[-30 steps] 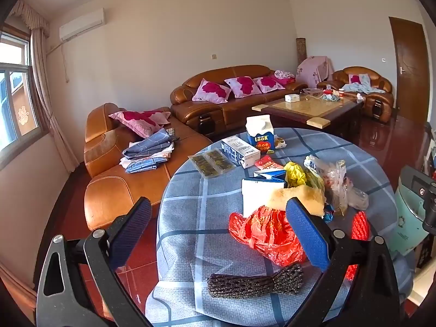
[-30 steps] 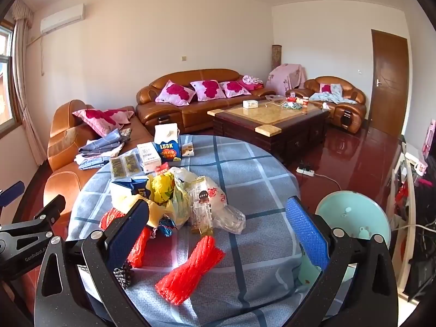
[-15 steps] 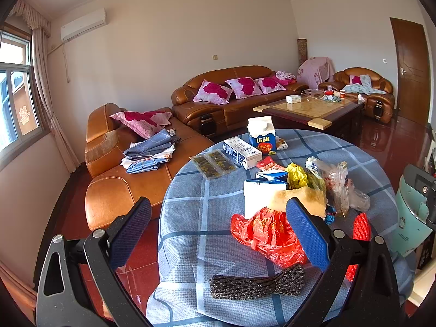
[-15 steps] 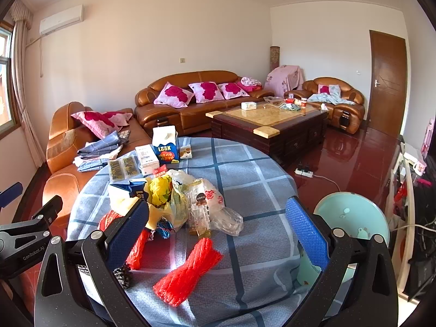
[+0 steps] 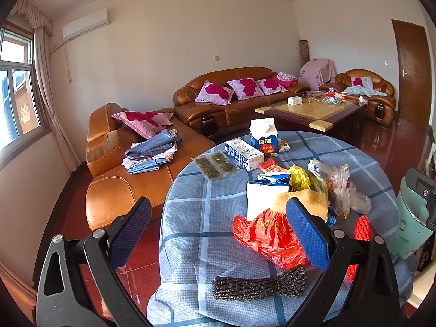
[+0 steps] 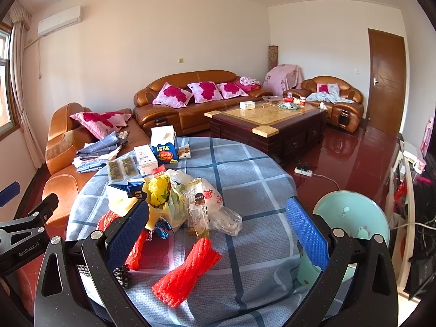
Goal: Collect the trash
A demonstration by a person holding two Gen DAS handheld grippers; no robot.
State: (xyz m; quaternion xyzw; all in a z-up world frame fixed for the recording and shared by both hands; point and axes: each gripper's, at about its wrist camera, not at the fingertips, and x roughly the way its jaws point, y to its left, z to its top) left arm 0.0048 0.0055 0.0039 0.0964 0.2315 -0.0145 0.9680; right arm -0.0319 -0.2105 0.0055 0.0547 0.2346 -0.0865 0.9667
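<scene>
Okay, left wrist view: my left gripper (image 5: 218, 231) hovers over the near edge of the round surface (image 5: 190, 218), fingers wide apart, holding nothing. Collecting looks not yet started; all the trash lies loose on the cloth. Nearest to me are the dark mesh sleeve (image 5: 259, 286) and, just behind it, the red plastic bag (image 5: 269, 237). Next move, I judge: pick one piece, drop the fingers either side and close. The bag is limp and would need a bunched fold. Readable: "LooK" on the upright carton (image 5: 263, 137); a white box (image 5: 244, 154) beside it has print too small to read.

Right wrist view: my right gripper (image 6: 218, 231) is also spread wide and empty, above the red mesh sleeve (image 6: 188, 269), which lies between the fingers' line of sight. Beyond it sits the clear bag pile (image 6: 201, 207) with red characters I can't make out. A mint bin (image 6: 351, 218) stands beside the surface at right, probably the drop spot. Readable: "LOOK" on the carton (image 6: 163, 147), "GenRobot.AI" on the other gripper's body at left.
</scene>
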